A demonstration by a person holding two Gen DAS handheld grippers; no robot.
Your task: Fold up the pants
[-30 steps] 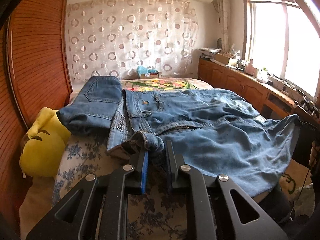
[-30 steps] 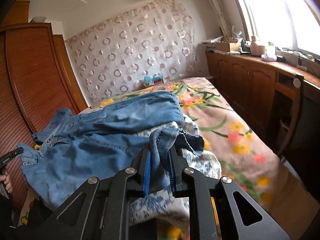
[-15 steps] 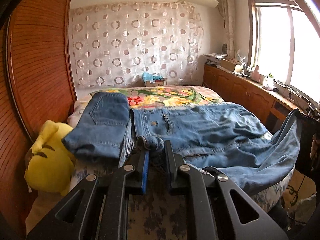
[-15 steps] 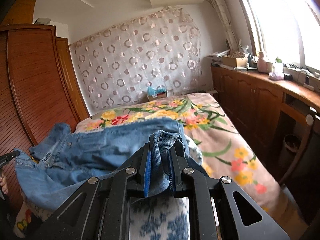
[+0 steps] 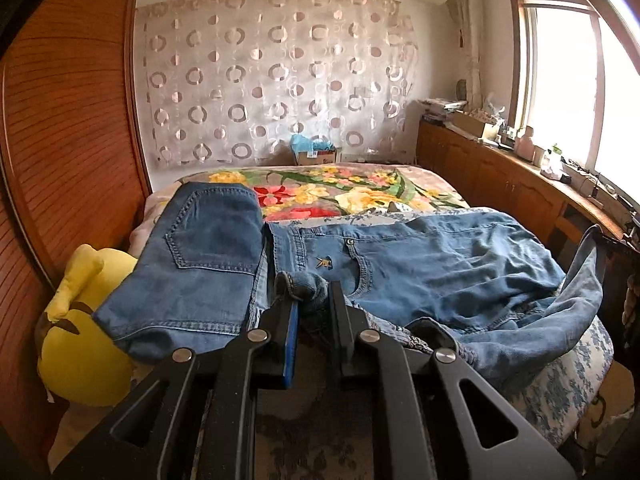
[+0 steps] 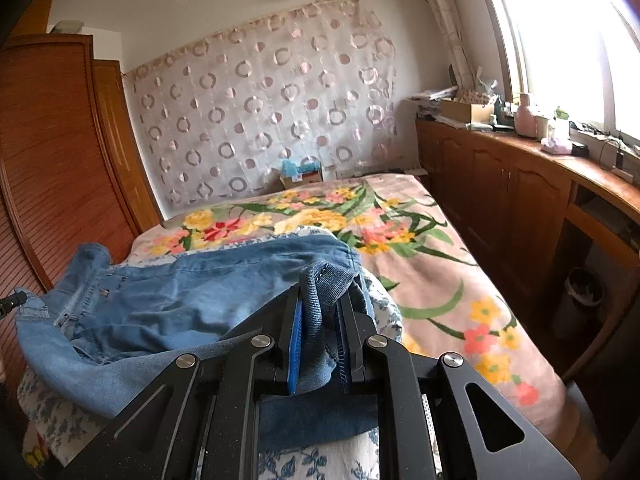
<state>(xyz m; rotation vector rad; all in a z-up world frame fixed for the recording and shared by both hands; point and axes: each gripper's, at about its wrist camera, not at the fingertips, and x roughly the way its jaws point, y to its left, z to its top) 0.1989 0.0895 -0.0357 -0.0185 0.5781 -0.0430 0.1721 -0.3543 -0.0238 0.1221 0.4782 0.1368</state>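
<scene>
Light blue jeans [image 5: 432,256] lie spread across the bed, waist at the left, legs running right. My left gripper [image 5: 313,292] is shut on a bunched waist corner of the jeans. My right gripper [image 6: 320,300] is shut on a leg hem of the same jeans [image 6: 192,292], with cloth hanging down between the fingers. In the left wrist view the hem end rises at the far right edge [image 5: 588,264]. The left gripper's tip shows at the far left of the right wrist view [image 6: 12,302].
A second pair of jeans, folded [image 5: 200,256], lies left of the spread pair. A yellow plush toy [image 5: 80,328] sits by the wooden wardrobe [image 5: 68,120]. The bed has a floral blanket [image 6: 400,240]. Wooden cabinets [image 6: 520,192] line the right wall under the window.
Both grippers have drawn back and down with the jeans held. The pants now lie flatter and more stretched across the bed, and the front pocket and button show.
</scene>
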